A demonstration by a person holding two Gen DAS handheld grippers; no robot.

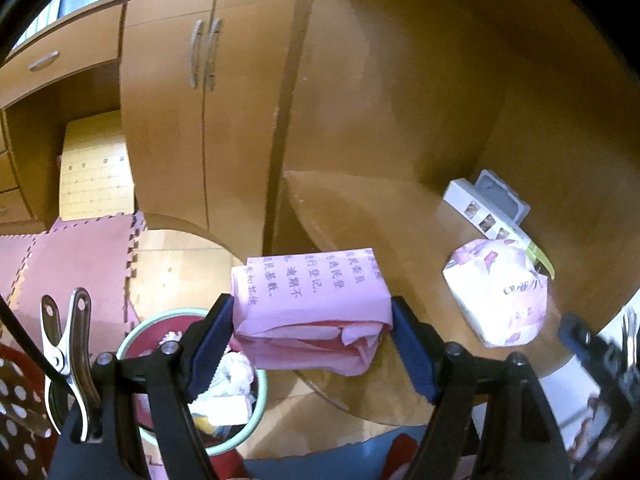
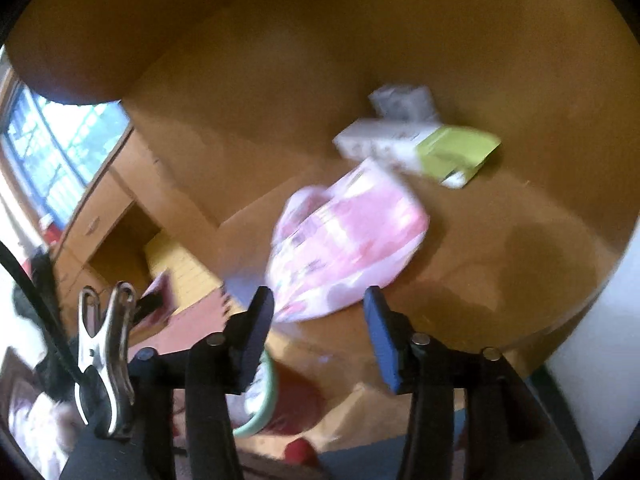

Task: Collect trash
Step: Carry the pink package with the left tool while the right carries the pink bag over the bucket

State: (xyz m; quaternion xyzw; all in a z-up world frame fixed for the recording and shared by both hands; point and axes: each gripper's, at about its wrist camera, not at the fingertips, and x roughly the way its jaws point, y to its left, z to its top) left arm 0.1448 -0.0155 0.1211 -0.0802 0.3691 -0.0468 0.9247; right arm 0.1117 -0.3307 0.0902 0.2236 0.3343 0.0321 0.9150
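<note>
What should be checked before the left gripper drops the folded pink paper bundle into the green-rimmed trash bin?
1. Grip on the folded pink paper bundle with printed text: ok, the left gripper has a blue pad pressed on each side.
2. Bundle over the green-rimmed trash bin: not ok, the bin lies lower left of it.
3. Bin has room: cannot tell, crumpled white trash already shows inside.
4. Right gripper free: ok, jaws apart with nothing between them.
5. Trash left on the wooden table: not ok, the pink-and-white plastic pack and the white-and-green carton remain.
</note>
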